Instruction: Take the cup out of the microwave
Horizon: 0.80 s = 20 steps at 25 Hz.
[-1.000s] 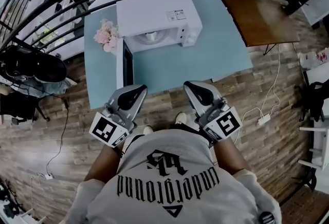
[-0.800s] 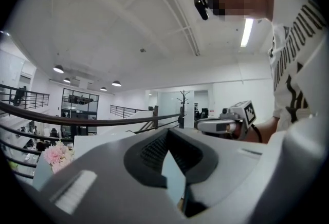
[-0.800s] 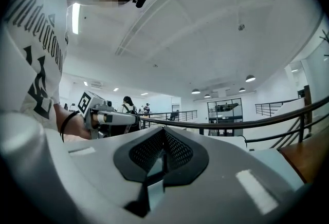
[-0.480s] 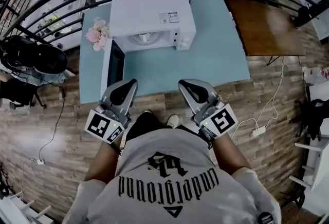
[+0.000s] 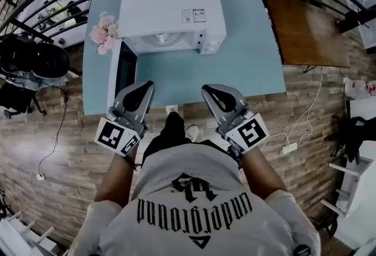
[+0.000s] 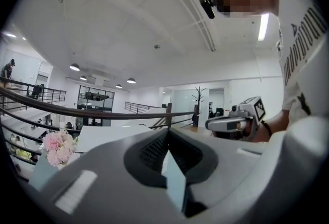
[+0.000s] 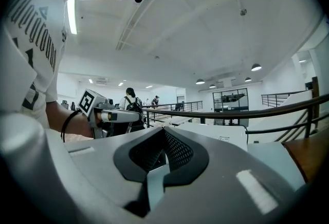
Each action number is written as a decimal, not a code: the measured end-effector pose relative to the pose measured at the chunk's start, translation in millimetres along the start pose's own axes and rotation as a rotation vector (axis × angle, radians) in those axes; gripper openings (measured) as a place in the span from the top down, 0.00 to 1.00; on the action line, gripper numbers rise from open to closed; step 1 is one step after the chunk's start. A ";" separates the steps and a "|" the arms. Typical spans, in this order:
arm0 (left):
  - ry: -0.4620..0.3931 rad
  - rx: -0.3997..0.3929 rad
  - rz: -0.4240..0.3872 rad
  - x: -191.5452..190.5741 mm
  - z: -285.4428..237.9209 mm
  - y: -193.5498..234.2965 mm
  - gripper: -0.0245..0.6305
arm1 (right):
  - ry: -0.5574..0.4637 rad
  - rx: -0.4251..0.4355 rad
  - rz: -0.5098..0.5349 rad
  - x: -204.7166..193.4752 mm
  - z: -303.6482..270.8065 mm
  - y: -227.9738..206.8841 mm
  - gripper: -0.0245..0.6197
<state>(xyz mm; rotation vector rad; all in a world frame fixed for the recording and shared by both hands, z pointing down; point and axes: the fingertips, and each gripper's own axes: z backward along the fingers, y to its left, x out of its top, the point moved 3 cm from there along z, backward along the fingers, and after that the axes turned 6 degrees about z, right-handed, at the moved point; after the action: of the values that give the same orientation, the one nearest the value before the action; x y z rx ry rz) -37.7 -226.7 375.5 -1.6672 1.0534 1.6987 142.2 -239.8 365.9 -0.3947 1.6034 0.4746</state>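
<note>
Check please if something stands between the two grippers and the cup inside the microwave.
Nothing visible does. The microwave door is swung open leftward, and the blue table is bare from the left gripper and right gripper to the opening. The cup shows only as a pale shape inside.

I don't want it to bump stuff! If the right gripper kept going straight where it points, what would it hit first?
Probably the microwave: the right gripper aims over bare table toward its open front. Height is hard to judge, so that's a guess.
</note>
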 end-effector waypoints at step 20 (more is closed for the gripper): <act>0.012 0.075 0.080 -75.1 -77.8 105.1 0.89 | 0.138 0.100 -0.078 -116.0 -138.5 -49.9 0.86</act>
<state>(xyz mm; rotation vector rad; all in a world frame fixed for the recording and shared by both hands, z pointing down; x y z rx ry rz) -72.1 -337.7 471.6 -1.6096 1.1891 1.6797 60.4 -357.9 486.2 -0.4193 1.7308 0.3119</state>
